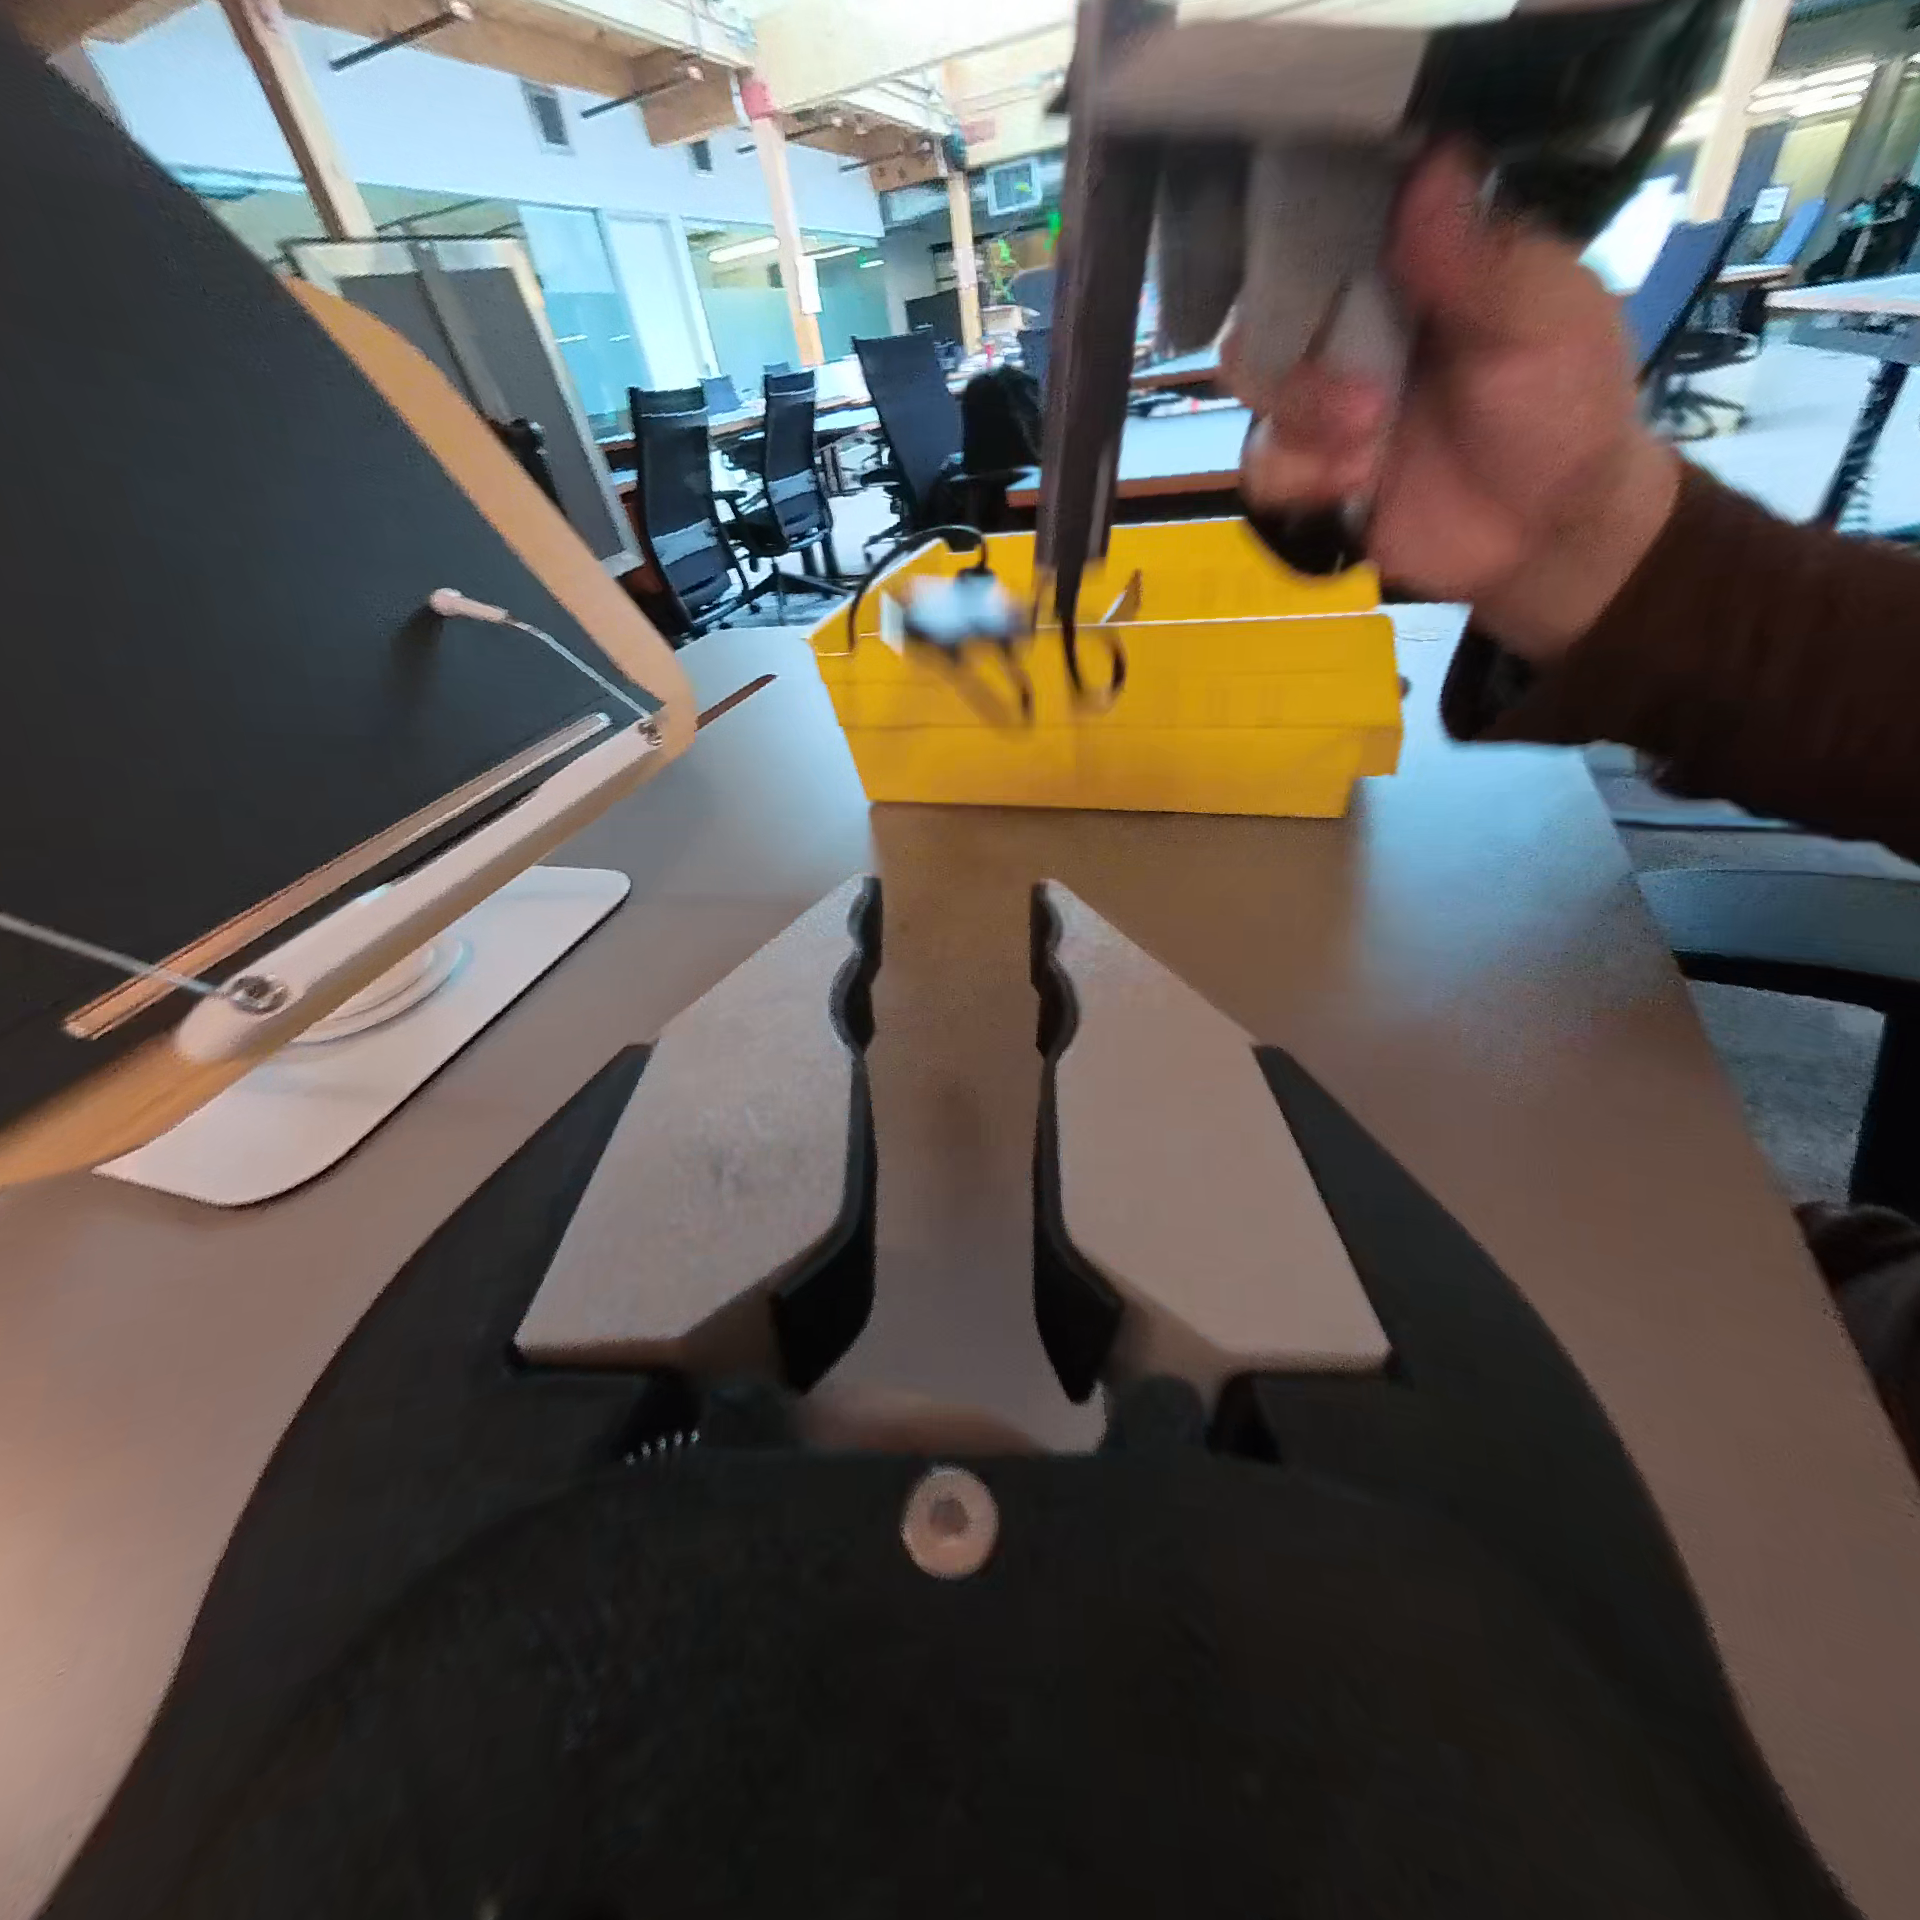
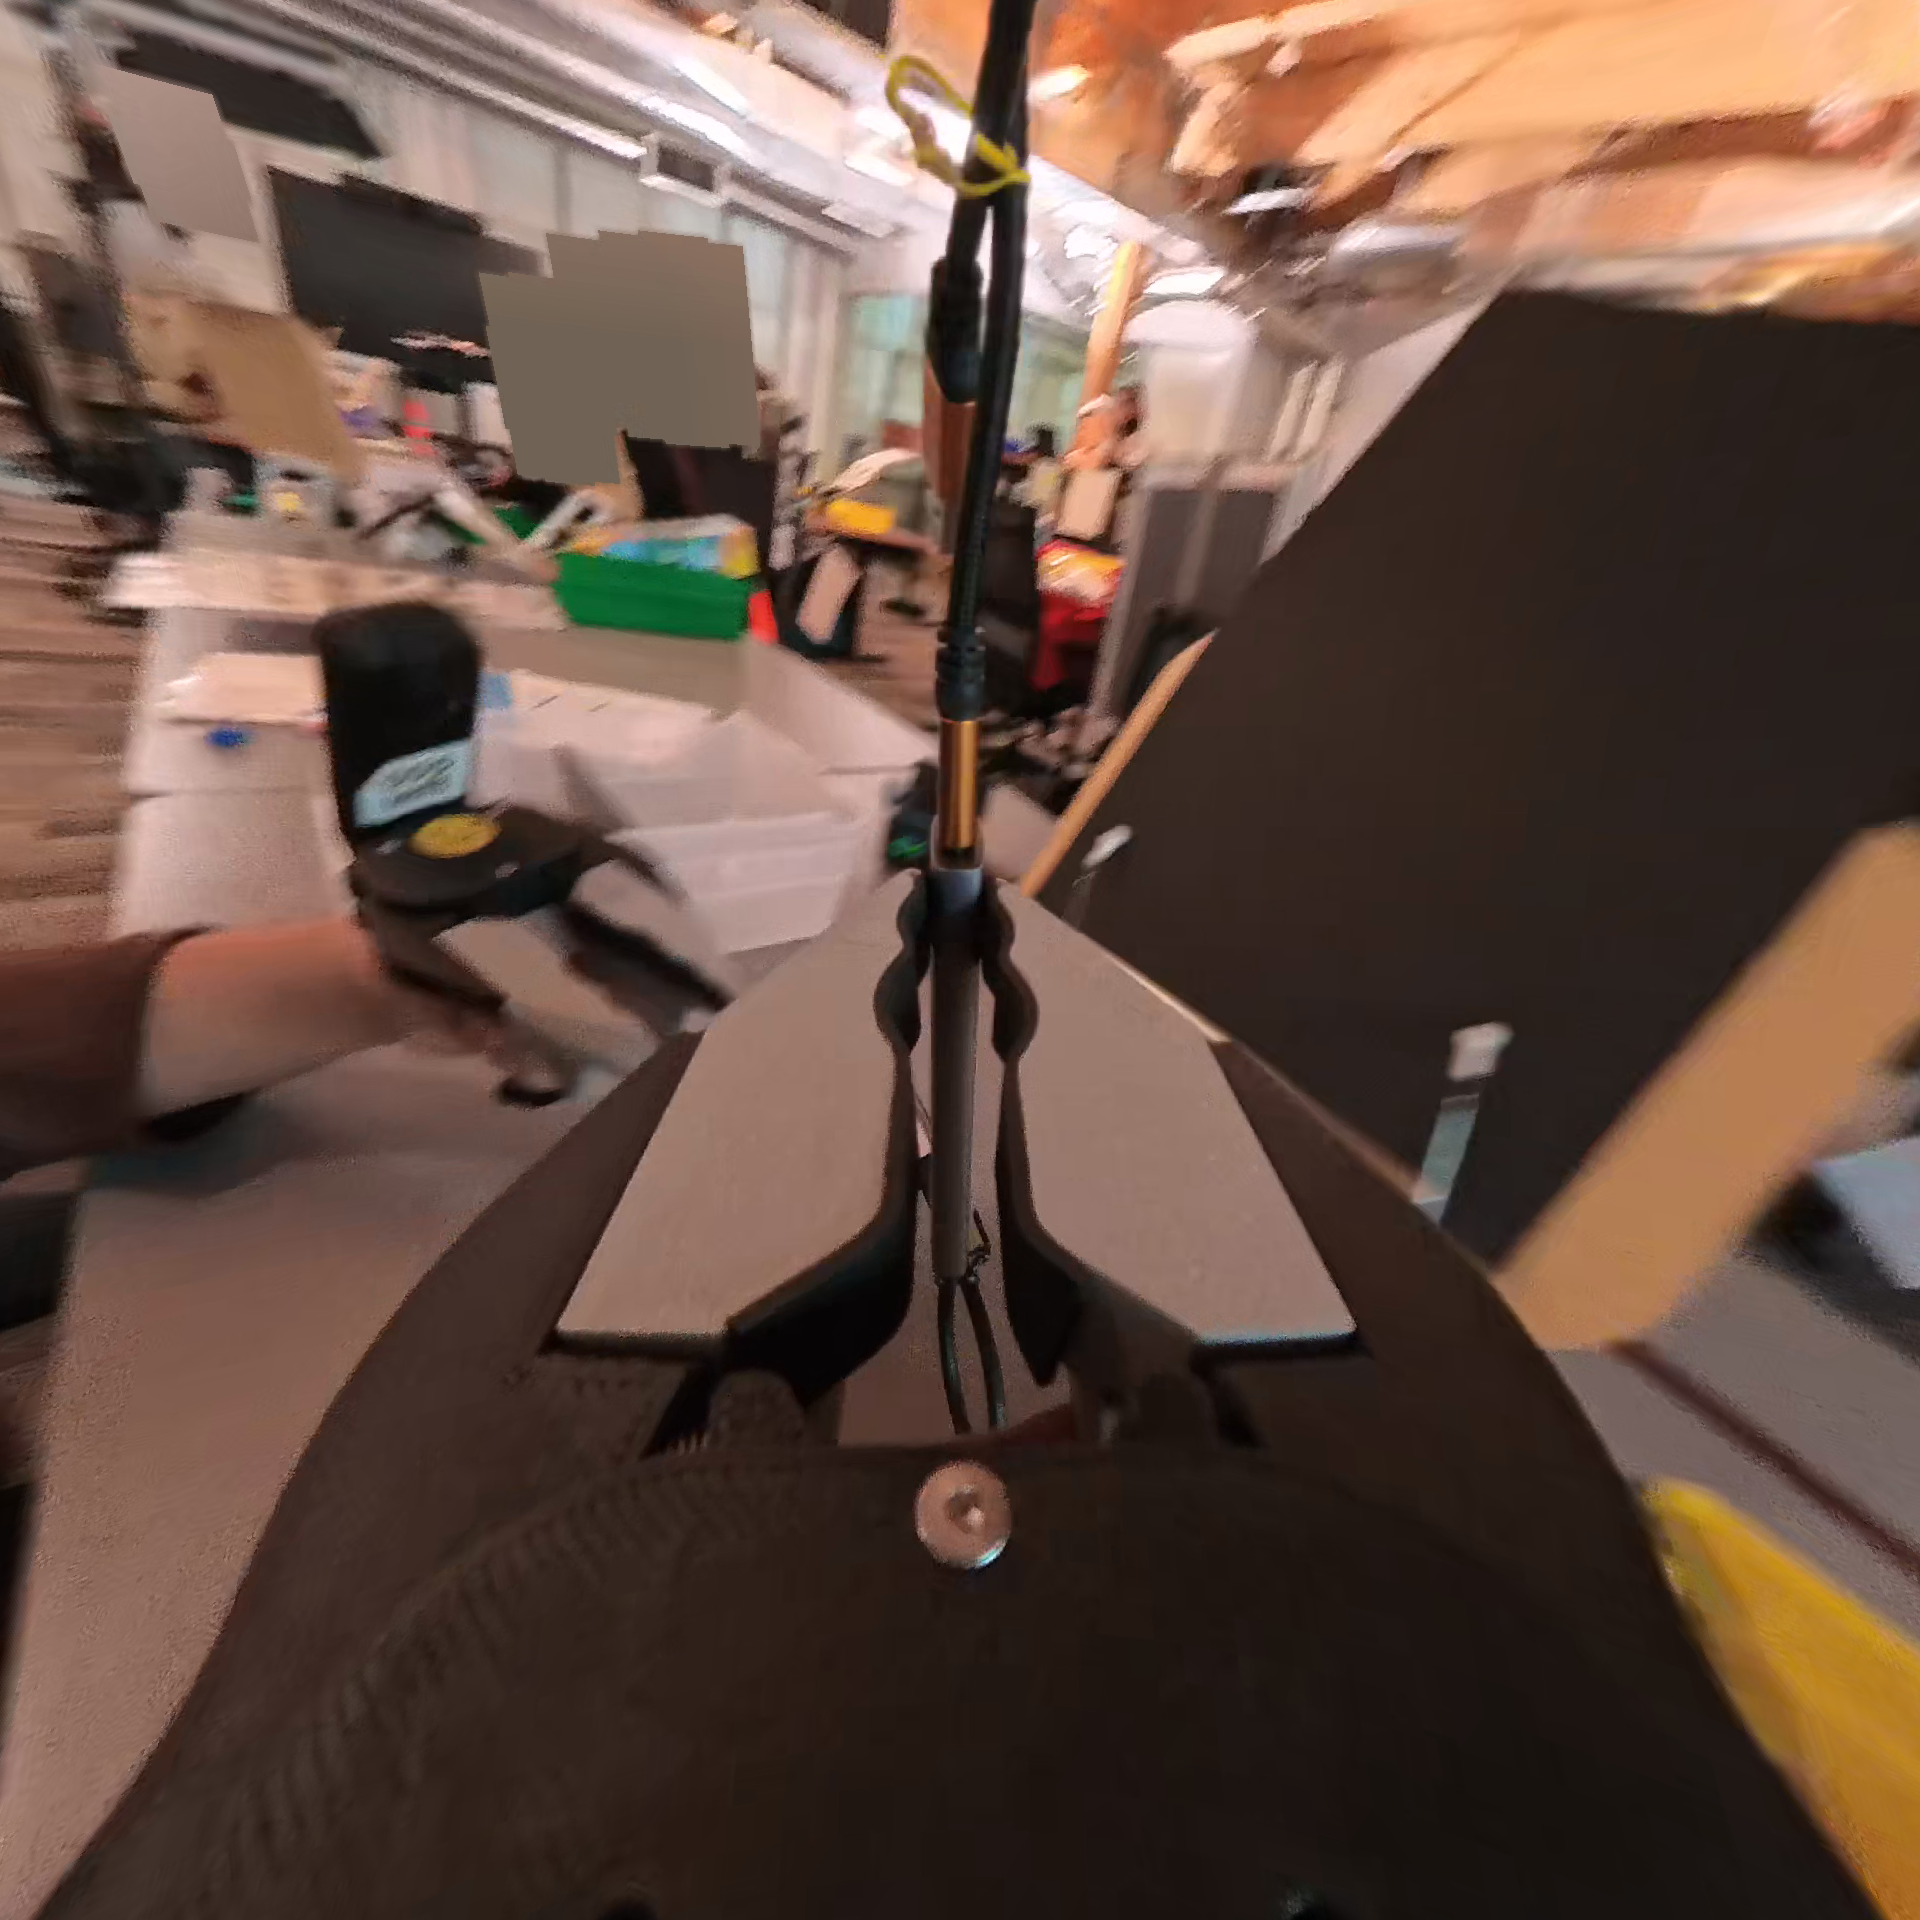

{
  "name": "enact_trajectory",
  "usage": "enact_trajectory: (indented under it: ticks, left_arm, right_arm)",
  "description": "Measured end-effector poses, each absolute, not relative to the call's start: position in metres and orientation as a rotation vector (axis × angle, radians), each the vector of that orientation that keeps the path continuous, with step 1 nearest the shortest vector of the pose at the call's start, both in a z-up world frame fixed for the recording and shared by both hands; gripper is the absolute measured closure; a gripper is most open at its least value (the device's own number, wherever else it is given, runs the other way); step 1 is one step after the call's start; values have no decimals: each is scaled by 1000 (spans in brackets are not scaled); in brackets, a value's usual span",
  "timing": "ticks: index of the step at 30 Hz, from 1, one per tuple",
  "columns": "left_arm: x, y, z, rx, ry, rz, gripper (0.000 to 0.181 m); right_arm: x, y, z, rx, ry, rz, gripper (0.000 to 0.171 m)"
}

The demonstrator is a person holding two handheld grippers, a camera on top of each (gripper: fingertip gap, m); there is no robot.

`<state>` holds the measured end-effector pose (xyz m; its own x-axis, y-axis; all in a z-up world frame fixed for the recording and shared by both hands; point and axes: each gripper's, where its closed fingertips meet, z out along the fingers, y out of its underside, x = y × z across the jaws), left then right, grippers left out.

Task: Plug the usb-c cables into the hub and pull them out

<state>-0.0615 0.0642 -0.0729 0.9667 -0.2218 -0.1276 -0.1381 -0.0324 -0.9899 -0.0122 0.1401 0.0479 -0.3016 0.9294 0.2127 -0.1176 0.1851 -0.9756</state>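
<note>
My right gripper (image 2: 956,909) is shut on a slim grey hub (image 2: 954,1122) held edge-on between its pads. A gold-collared USB-C plug (image 2: 958,779) sits in the hub's far end. Its black braided cable (image 2: 977,436) runs away from me, tied with a yellow twist tie (image 2: 940,125). Two thin black wires leave the hub's near end. In the left wrist view the right gripper (image 1: 1070,613) points down over a yellow bin (image 1: 1112,727), with blurred black cable loops (image 1: 1096,665) hanging below it. My left gripper (image 1: 956,920) is open and empty, low over the brown table (image 1: 1351,987).
A dark monitor (image 1: 208,540) on a white stand (image 1: 395,1018) stands at the left of the table; its back shows in the right wrist view (image 2: 1558,727). A blurred black-and-white item (image 1: 951,613) lies at the bin's left rim. Office chairs and desks stand behind. Some 15 centimeters of space lies between my two pairs of fingers.
</note>
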Motion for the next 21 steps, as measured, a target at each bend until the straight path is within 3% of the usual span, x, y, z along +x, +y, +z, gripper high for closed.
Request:
enact_trajectory:
  ticks: [4,7,10,15,21]
  left_arm:
    - [-75,67,-79,-1655,220,-20,160]
    - [-79,69,-85,-1685,218,27,162]
    - [-82,70,-89,-1709,218,68,163]
    - [-83,73,-98,-1744,227,94,164]
    - [-83,77,-111,-1796,239,99,163]
  right_arm:
    - [13,228,128,-755,-1261,1153,166]
    - [16,300,131,-807,-1256,1113,166]
    - [9,362,75,-915,-1429,949,166]
    - [21,435,-72,-1302,-1872,563,165]
    - [19,440,-178,-1681,-2206,82,164]
